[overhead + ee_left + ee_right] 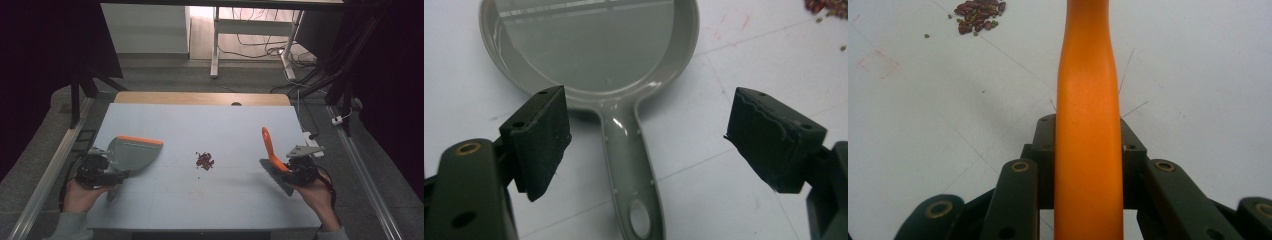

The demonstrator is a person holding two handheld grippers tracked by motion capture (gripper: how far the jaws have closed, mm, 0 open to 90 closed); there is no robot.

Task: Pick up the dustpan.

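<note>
The right gripper [295, 172] was clamped on the brush [272, 160], its jaws pressed to either side of the orange handle [1088, 125], which ran straight up the middle of the right gripper view. In the high view the handle stuck up and away from the person, with the dark bristles low and just beside the gripper, over the table [225, 125] at its right side.

The left gripper [639, 145] stood wide apart, gripping nothing. The grey dustpan [132, 155] lay flat on the table at the left, and its handle [629, 165] ran between the two pads [541, 140] without touching either.

The beans [204, 160], a small reddish heap, sat mid-table, between pan and brush and well apart from both. A few strays lay just beside the heap.

What worried me most was the pan. It looked light and smooth, so if the jaws shut off-centre on that glossy handle it could twist or skid, and I could not tell how far above the handle the pads hung. The other risk was the brush: the beans were round and loose, and a hard stroke from the right would likely scatter them past the pan's orange lip [140, 140] or off the table. The brush might also pivot in the jaws under sideways load.
</note>
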